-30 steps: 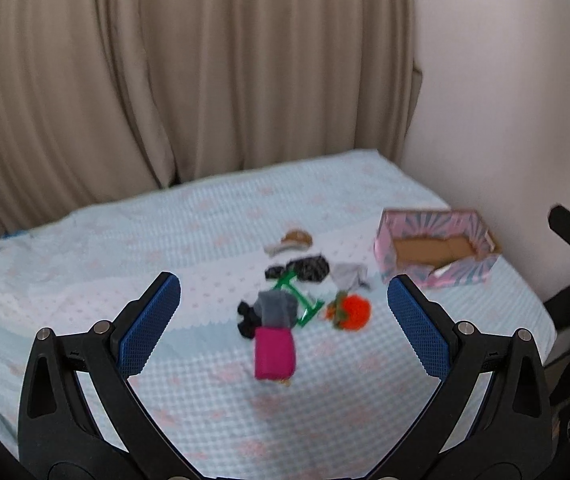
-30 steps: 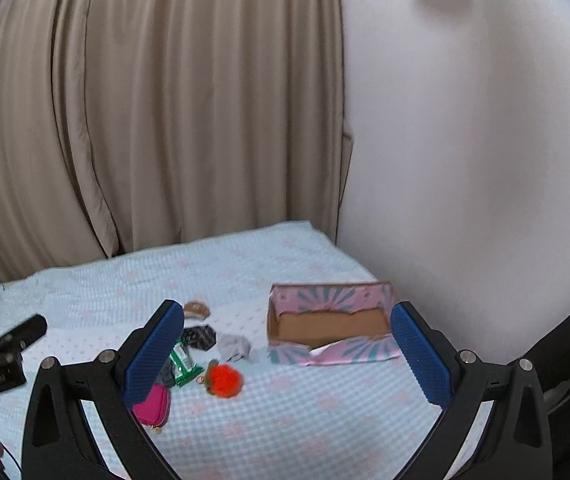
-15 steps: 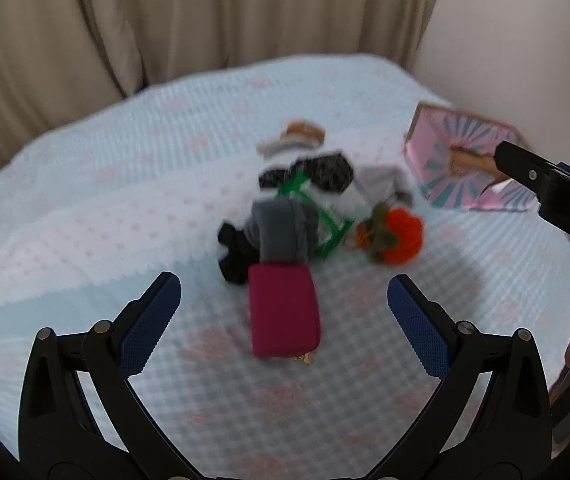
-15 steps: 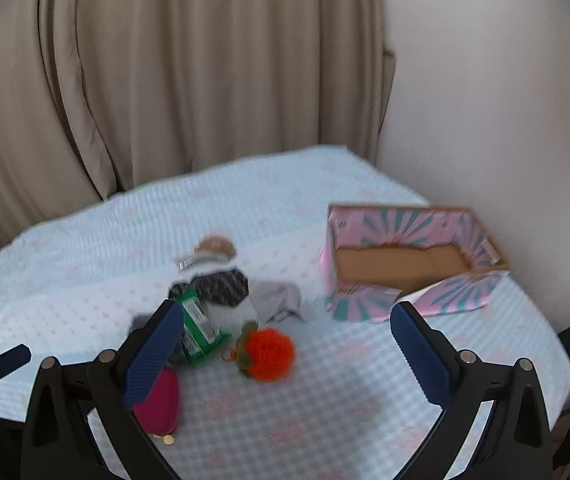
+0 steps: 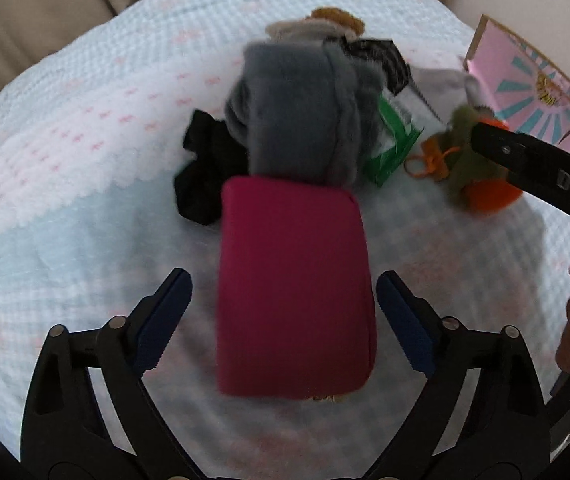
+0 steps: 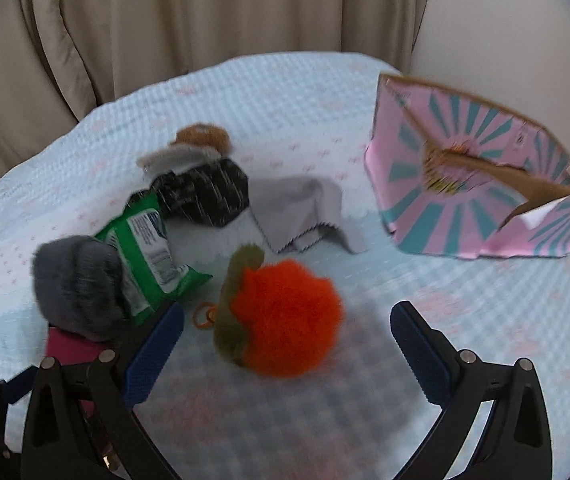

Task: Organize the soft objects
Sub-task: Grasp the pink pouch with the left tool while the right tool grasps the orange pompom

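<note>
Both tongs are at the approach step, jaws spread and empty; the left tongs (image 5: pixel 284 312) straddle the flat magenta fabric pouch (image 5: pixel 293 292) on the bed (image 5: pixel 85 128); the right tongs (image 6: pixel 287 344) frame the fluffy orange pompom (image 6: pixel 285 316); next, I judge, closing and carrying to the pink-and-teal cardboard box (image 6: pixel 481 184).

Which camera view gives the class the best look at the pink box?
The right wrist view. There the pink box shows nearly whole, with its striped walls and open brown inside. The left wrist view catches only a corner at the right edge, partly hidden behind the right gripper's arm.
</note>
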Demonstrator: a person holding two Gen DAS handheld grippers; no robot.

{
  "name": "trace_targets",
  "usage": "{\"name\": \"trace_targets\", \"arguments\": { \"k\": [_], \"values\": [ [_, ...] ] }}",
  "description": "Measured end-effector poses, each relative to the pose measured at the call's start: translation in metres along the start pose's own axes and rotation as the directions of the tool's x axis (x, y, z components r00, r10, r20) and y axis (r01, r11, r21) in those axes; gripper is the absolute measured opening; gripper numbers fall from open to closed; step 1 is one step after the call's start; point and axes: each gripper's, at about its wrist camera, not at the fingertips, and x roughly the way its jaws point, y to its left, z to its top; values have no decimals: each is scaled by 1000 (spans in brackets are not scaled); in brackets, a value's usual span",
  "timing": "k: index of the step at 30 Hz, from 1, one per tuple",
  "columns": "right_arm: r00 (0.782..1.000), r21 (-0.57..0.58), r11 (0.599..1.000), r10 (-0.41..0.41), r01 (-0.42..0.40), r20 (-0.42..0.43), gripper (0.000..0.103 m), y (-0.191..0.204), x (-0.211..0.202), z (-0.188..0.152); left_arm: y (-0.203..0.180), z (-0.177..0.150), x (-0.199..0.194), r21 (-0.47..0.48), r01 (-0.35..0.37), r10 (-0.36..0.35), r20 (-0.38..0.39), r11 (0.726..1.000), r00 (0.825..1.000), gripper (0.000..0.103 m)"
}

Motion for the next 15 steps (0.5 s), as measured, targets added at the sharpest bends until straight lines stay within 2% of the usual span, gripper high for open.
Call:
{"name": "trace_targets", "arguments": {
  "k": [2, 4, 8, 11, 13, 15],
  "values": [
    [1000, -1, 1000, 5, -6, -8, 101, 1, 11, -2, -4, -2, 5, 11, -8, 8, -6, 1000, 1000, 91],
    [1000, 3, 1000, 16, -16, -26, 94, 1, 23, -4, -7, -4, 8, 20, -12, 12, -5, 1000, 1000, 89],
    [998, 22, 999, 38, -37, -52, 80, -1, 37, -6, -12, -4, 11, 26, -17, 18, -13, 1000, 1000, 78],
    [996, 36, 998, 58, -56, -65, 67, -3, 43, -5, -12, -2, 12, 18, -16, 17, -18, 1000, 1000, 67],
    [993, 51, 996, 80, -76, -82, 52, -4, 46, -5, -11, -1, 10, 14, -2, 2, -22, 1000, 1000, 61],
    [991, 64, 994, 99, -94, -90, 44, -6, 47, -4, -10, 0, 8, 12, 8, -8, -23, 1000, 1000, 57]
  ]
}}
